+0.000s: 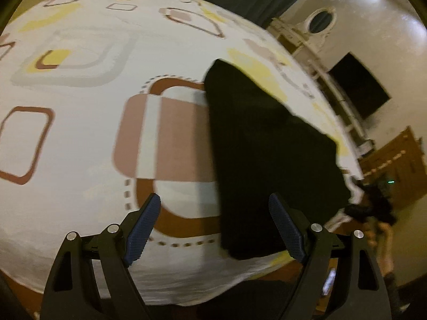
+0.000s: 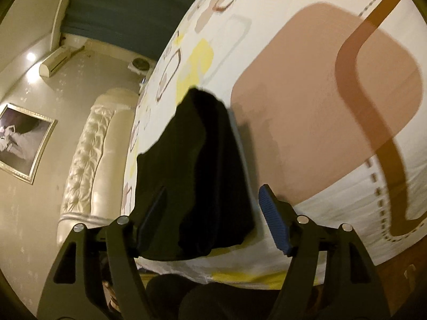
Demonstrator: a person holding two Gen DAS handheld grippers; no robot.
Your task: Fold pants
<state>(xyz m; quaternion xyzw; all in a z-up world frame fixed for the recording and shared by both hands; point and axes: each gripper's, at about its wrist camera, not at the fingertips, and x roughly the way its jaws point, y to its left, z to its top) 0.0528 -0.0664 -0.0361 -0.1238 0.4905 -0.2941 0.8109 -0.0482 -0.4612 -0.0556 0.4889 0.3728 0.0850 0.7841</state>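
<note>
The black pants (image 1: 267, 154) lie folded in a long strip on the patterned bed sheet (image 1: 80, 133), near the bed's right edge. My left gripper (image 1: 214, 229) is open and empty; its near end of the pants lies just ahead of the right finger (image 1: 287, 229). In the right wrist view the pants (image 2: 194, 176) lie on the sheet (image 2: 307, 106) near the bed's corner. My right gripper (image 2: 212, 218) is open, hovering over the near end of the pants, with a finger on each side. Neither gripper holds cloth.
The bed's near edge (image 1: 186, 290) runs below the left gripper. A tufted cream headboard (image 2: 88, 149) and a framed picture (image 2: 24, 144) are left of the bed. A dark screen (image 1: 360, 85) and wooden furniture (image 1: 395, 160) stand by the wall.
</note>
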